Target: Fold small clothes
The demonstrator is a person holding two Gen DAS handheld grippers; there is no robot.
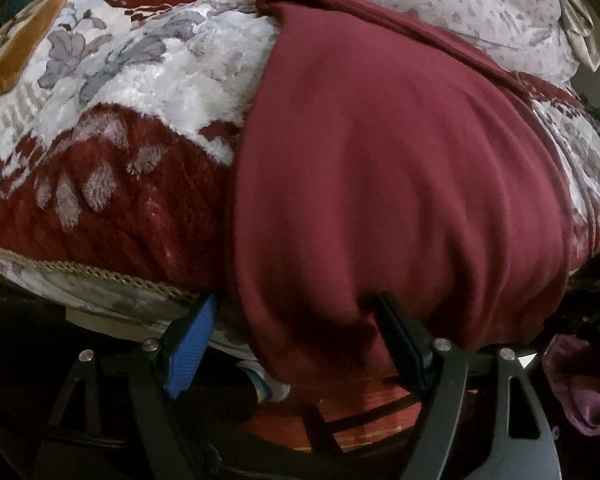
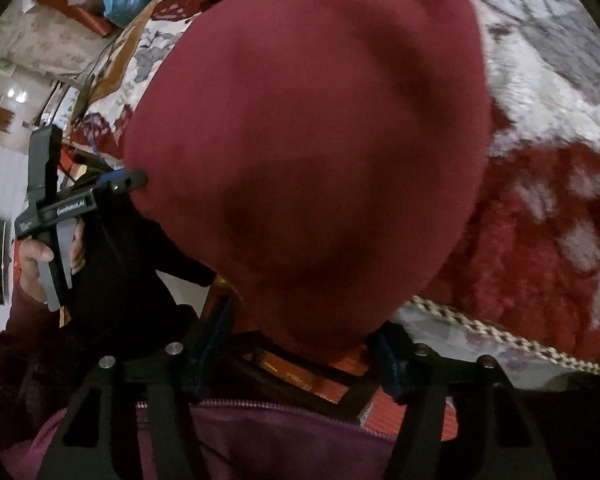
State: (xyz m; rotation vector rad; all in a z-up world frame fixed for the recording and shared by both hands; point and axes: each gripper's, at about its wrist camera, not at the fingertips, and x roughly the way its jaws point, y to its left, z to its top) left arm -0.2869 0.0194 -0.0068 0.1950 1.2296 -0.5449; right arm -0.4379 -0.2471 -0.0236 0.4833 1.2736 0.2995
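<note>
A dark red garment [image 1: 400,168] lies over the near edge of a bed and hangs down in front of both cameras. My left gripper [image 1: 296,312] has its jaws wide apart, and the garment's lower edge drapes between the blue left finger [image 1: 192,344] and the black right finger [image 1: 404,340]. In the right wrist view the same garment [image 2: 320,140] fills the middle, and my right gripper [image 2: 300,332] also stands wide open with the cloth's hem hanging between its fingers. The left gripper [image 2: 136,179] shows at the garment's left edge there, held by a hand.
A plush red and white flowered blanket [image 1: 112,128] with a braided cord trim [image 1: 100,272] covers the bed. A pale patterned pillow [image 1: 460,4] lies at the back. A purple zipped garment [image 2: 280,440] is below the right gripper. A blue bag [image 2: 124,0] sits far left.
</note>
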